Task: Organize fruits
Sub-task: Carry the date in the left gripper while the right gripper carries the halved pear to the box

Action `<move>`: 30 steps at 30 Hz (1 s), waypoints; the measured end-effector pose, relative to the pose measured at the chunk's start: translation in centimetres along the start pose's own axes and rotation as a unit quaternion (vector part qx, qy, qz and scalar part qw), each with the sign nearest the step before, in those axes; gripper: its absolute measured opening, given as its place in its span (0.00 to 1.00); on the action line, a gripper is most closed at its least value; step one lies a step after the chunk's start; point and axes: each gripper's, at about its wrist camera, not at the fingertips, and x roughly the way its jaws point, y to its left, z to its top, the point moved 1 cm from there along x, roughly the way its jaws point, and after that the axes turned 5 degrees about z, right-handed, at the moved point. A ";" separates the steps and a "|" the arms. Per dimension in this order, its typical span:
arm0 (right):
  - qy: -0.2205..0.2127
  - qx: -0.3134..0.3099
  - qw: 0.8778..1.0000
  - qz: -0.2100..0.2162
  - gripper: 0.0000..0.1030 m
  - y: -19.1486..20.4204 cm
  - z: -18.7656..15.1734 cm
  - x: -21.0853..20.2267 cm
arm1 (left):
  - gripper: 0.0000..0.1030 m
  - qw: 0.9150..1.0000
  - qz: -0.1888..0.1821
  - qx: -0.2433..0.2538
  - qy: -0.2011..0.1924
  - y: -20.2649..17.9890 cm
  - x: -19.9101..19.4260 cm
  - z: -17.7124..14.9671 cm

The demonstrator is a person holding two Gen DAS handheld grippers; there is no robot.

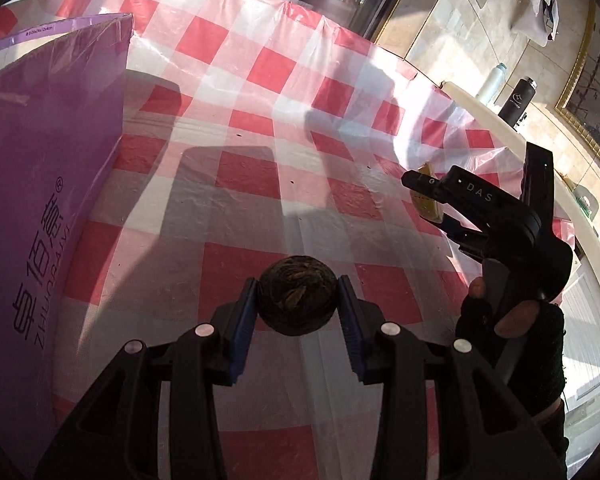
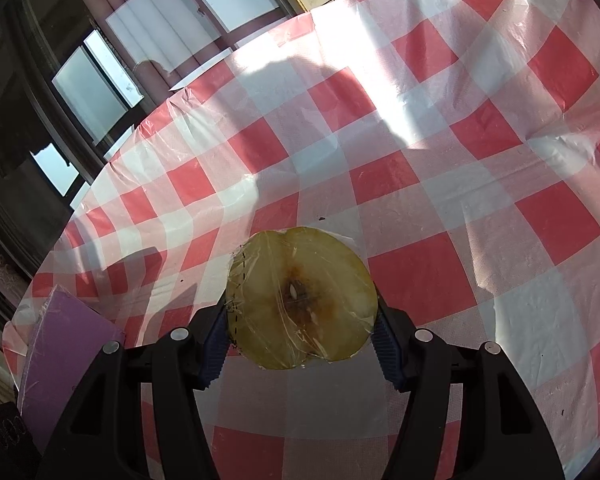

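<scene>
My left gripper (image 1: 297,300) is clamped on a dark round fruit (image 1: 297,295); both blue pads (image 1: 244,320) press its sides, and it sits between the fingertips over the red-and-white checked cloth (image 1: 236,184). I cannot tell from the left wrist view whether the fruit touches the cloth or hangs just above it. Its skin looks rough and brownish, with a dry tuft facing the camera.

To the left stands a purple box (image 1: 48,184) with printed characters on its side, wrapped in clear film, resting on the cloth. Its near wall fills the left of that view.

On the right I see my right gripper (image 1: 432,196) from the side, held in a dark-gloved hand (image 1: 512,320), with a yellow slice showing at its tip. In the right wrist view the right gripper (image 2: 300,304) is closed on an apple half (image 2: 302,300), cut face toward the camera, wrapped in clear film, core and a seed showing. The blue pads (image 2: 216,344) grip its left and right edges. The apple half is held above the cloth (image 2: 460,184). The purple box (image 2: 64,356) shows at the near left of that view, well apart from the apple half.

Far right, beyond the table edge, two bottles (image 1: 518,98) stand near a tiled wall.
</scene>
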 end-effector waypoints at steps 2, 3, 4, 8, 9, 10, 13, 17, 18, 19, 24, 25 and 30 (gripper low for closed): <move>0.002 0.000 1.000 -0.001 0.59 0.0 0.0 0.1 | 0.38 1.000 -0.002 0.001 0.004 -0.1 0.2 0.1; 0.003 0.000 1.000 -0.002 0.59 0.0 0.0 0.1 | 0.38 1.000 -0.002 -0.001 0.006 0.0 0.3 0.1; 0.003 0.000 1.000 -0.003 0.59 0.0 0.0 0.1 | 0.38 1.000 -0.002 -0.003 0.007 0.0 0.3 0.1; 0.003 0.000 1.000 -0.003 0.59 0.0 0.0 0.1 | 0.38 1.000 -0.003 -0.004 0.005 0.0 0.3 0.1; 0.002 0.000 1.000 -0.002 0.59 0.1 0.0 0.1 | 0.38 1.000 -0.005 -0.005 0.005 0.1 0.3 0.1; 0.002 0.000 1.000 -0.003 0.59 0.0 0.0 0.1 | 0.38 1.000 -0.005 -0.006 0.005 0.1 0.3 0.1; 0.006 0.000 1.000 -0.007 0.59 0.0 0.0 0.2 | 0.38 1.000 -0.003 -0.004 0.007 0.0 0.4 0.1; 0.008 0.000 1.000 -0.009 0.59 0.0 0.0 0.3 | 0.38 1.000 0.011 -0.003 0.011 -0.1 0.5 0.1; 0.004 -0.001 1.000 -0.007 0.59 0.1 -0.1 0.1 | 0.38 1.000 0.016 -0.001 0.012 -0.2 0.5 0.1; 0.001 -0.001 1.000 -0.006 0.59 0.2 -0.1 -0.1 | 0.39 1.000 0.021 0.001 0.012 -0.3 0.5 0.1; 0.001 0.007 1.000 0.006 0.59 0.9 -2.1 -2.1 | 0.38 0.999 0.044 0.025 0.003 -1.1 -1.1 -0.8; -0.006 0.012 1.000 0.014 0.59 1.2 -2.9 -2.9 | 0.39 0.998 0.049 0.035 -0.001 -1.4 -1.7 -1.1; -0.021 0.017 0.999 0.037 0.59 3.1 -6.1 -5.5 | 0.39 0.997 0.054 0.056 -0.016 -1.8 -4.3 -1.7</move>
